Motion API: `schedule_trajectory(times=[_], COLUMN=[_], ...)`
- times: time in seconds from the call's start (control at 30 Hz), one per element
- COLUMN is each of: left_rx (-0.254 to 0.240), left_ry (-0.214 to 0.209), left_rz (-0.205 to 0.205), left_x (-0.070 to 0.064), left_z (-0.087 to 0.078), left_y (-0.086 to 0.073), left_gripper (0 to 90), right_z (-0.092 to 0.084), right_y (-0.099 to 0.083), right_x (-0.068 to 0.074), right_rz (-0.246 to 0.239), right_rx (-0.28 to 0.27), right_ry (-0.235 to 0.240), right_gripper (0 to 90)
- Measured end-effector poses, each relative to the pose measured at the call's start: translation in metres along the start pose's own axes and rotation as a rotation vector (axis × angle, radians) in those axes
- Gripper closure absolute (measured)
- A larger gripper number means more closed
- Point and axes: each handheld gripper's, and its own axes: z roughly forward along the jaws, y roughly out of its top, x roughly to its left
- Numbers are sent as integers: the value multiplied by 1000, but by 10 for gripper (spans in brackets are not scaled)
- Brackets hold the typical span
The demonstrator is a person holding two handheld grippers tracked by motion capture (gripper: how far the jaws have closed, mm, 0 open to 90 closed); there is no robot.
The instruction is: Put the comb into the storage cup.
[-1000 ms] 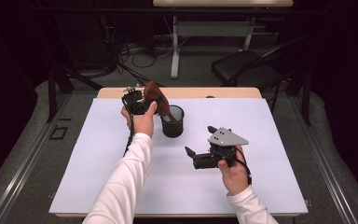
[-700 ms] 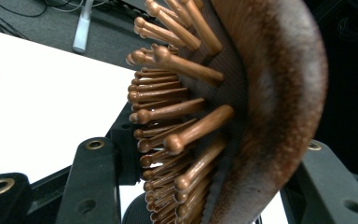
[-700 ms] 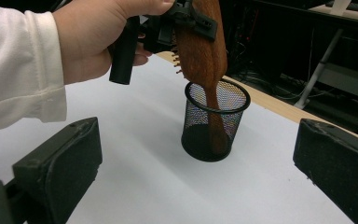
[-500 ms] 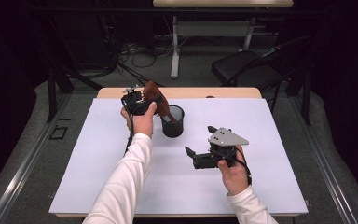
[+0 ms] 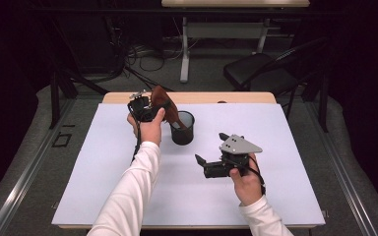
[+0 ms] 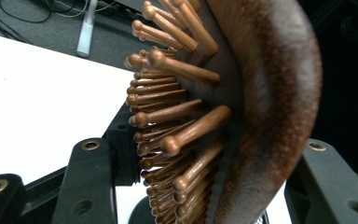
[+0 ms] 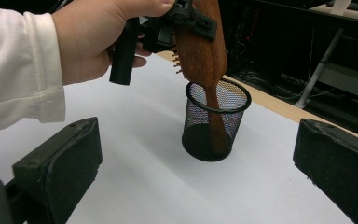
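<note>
Here the left tool point(image 5: 150, 105) is held above the far left part of the white table point(image 5: 103, 172), with a brown wooden hairbrush point(image 5: 165, 108) between its jaws; its jaws have just been easing apart, yet the brush head sits between them, bristles toward one jaw. The brush stands nearly upright, tilted a little, its handle reaching down inside a black mesh cup point(image 5: 182, 129), as the right gripper view shows point(image 7: 213, 70). The cup point(image 7: 216, 122) stands upright on the table, just beside the left hand point(image 5: 150, 129). The right tool point(image 5: 207, 156) hovers nearer the person, well apart from the cup, jaws spread wide and holding nothing.
</note>
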Motion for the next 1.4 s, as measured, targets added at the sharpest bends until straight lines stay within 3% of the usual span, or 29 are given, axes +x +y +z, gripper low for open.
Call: schedule_trajectory(times=[0.23,0.87,1.4], left_rx=[-8,-39,-35], left_ry=[-2,-28,-38], left_rz=[-28,-48,-42], left_x=[9,16,20], left_z=[-2,-2,-4], left_y=[-3,-8,-9], left_gripper=[451,443,439], right_z=[0,0,1], right_y=[0,0,-1], right_x=[0,1,2], right_rz=[-1,-4,-5], right_rx=[-1,1,3], right_ry=[0,2,2], right_gripper=[10,10,10])
